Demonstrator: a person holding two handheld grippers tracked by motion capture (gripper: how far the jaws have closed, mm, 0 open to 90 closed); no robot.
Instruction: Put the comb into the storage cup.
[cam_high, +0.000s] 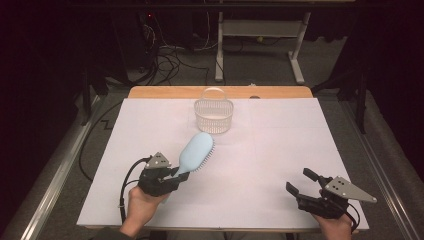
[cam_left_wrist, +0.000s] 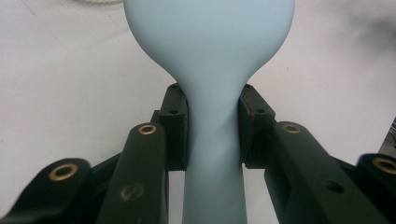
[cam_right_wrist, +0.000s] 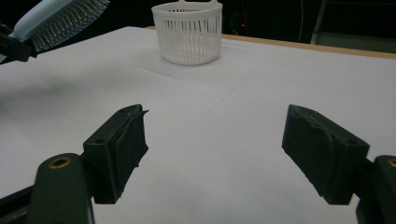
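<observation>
- Between the left gripper's two pads sits the handle of a pale blue hairbrush, clamped on both sides; the left gripper view shows the pads pressed flat against the narrow neck of the handle just below where it widens into the head.
- From that grip the hairbrush slants up and away toward the far side of the table, its head raised off the surface and its bristles facing down and to the right.
- Just beyond the brush head stands a white slatted basket with a hoop handle, upright on the far middle of the table, apart from the brush.
- Under everything lies a white sheet covering the wooden table, whose edge shows along the far side.
- Well apart, at the near right corner, the right gripper is held with its jaws spread wide and nothing between them, pointing across the sheet toward the basket.
</observation>
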